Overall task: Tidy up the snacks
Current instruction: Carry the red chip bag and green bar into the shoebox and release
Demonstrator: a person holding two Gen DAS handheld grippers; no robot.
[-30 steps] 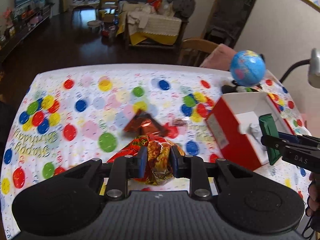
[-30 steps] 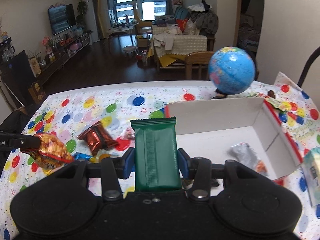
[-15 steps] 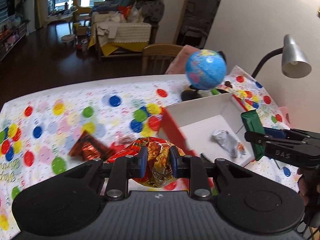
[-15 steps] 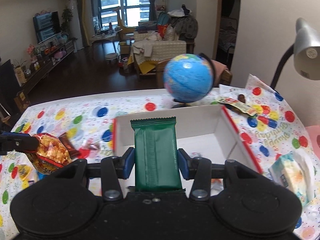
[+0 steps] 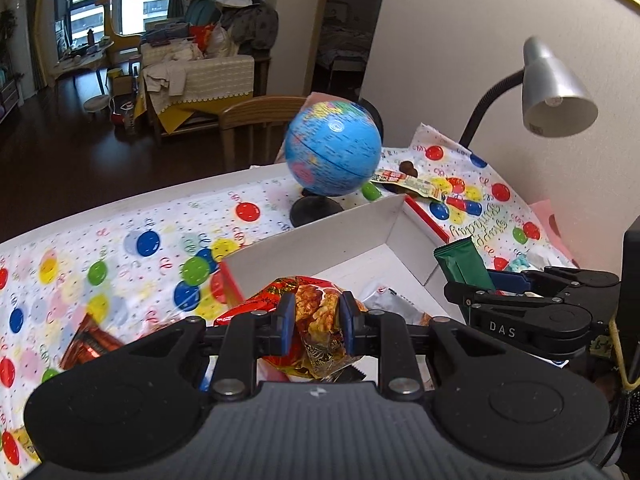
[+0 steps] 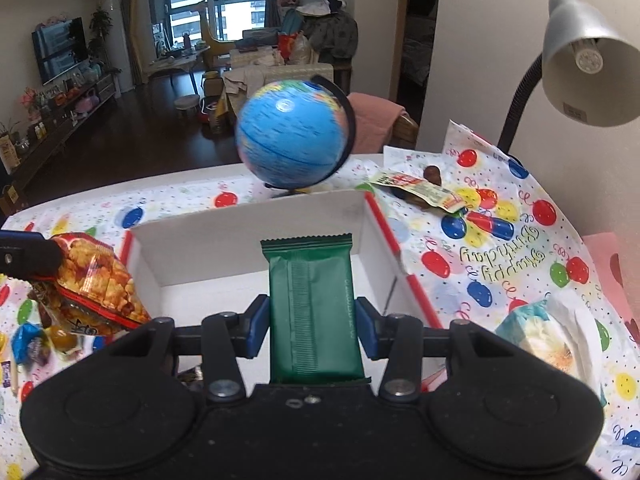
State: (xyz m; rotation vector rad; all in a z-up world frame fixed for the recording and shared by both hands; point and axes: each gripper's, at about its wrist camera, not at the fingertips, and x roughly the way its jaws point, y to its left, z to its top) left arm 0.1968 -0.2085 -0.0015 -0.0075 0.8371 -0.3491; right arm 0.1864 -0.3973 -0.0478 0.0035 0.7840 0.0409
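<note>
I have swung both hands across the surface since a second ago, so the white box that sat off to the right now lies straight ahead of both, which I judge puts me close to dropping both snacks in. My left gripper has its fingers pinched narrow on the orange snack bag, hanging at the box's near left corner. My right gripper clamps the green bar upright over the box's open floor.
</note>
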